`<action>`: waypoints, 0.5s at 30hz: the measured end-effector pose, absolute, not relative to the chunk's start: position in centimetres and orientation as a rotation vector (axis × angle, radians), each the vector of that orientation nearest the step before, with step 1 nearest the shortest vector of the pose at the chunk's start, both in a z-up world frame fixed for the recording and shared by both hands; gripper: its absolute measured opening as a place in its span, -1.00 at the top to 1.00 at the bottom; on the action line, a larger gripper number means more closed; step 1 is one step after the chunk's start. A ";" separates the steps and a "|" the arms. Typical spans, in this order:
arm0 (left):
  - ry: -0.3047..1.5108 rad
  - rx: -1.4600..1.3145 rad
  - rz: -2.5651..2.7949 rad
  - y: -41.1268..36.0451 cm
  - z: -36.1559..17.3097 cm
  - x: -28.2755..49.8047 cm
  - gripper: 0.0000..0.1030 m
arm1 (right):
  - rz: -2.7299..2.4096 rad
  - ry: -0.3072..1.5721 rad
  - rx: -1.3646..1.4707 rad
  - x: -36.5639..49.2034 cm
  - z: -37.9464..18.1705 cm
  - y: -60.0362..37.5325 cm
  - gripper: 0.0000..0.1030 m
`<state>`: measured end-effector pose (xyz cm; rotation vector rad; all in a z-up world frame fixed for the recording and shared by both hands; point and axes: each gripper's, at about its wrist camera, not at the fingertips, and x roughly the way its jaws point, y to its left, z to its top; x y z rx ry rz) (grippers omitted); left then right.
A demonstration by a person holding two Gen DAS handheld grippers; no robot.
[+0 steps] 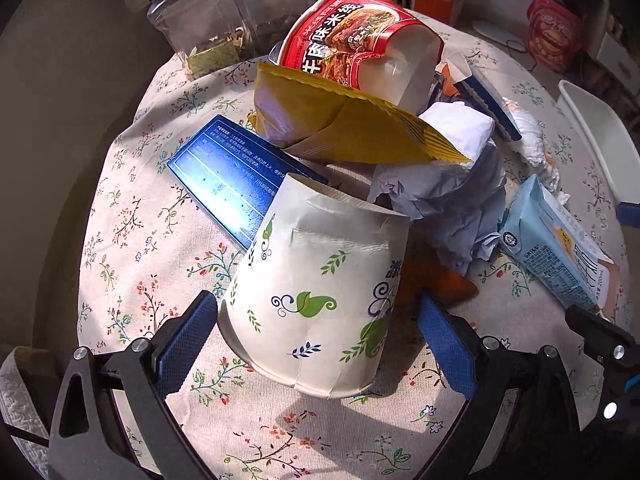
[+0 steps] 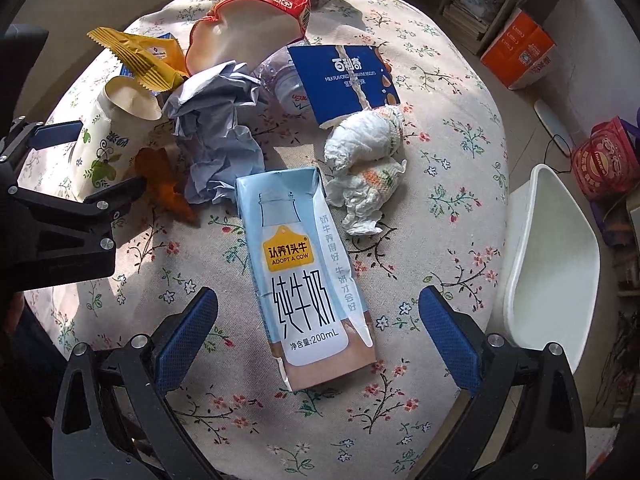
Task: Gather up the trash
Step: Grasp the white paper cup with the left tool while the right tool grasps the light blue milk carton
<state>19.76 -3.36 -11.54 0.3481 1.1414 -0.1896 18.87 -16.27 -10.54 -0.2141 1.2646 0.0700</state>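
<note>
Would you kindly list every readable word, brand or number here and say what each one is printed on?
"认养1头牛 ADOPT A COW", "纯牛奶", "净含量:200mL": milk carton.
"百利奇", with small English below, only "MILK FLAVORED" clear: blue biscuit box.
"牛肉味米线", partly hidden: red noodle bowl.
Fine print on the flat blue box: too small to read.
Paper cup: characters cut off, unreadable.

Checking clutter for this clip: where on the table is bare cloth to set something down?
Bare tablecloth lies right of the crumpled tissue and milk carton, toward the white bin; also the near edge below the carton. Crowded: the far-left pile around the paper cup and grey paper.
</note>
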 end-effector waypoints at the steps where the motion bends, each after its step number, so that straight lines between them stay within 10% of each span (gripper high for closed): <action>1: 1.149 0.343 -0.195 -3.3 -11.7 19.8 -0.57 | 0.068 1.270 -0.217 18.9 -10.7 -16.2 -0.83; 8: 1.136 0.380 -0.195 -3.7 -11.7 18.9 -0.14 | 0.061 1.321 -0.212 19.1 -12.3 -16.7 -0.24; 15: 1.148 0.323 -0.168 -3.1 -10.9 18.8 0.10 | 0.085 1.319 -0.188 18.5 -11.8 -16.3 -0.18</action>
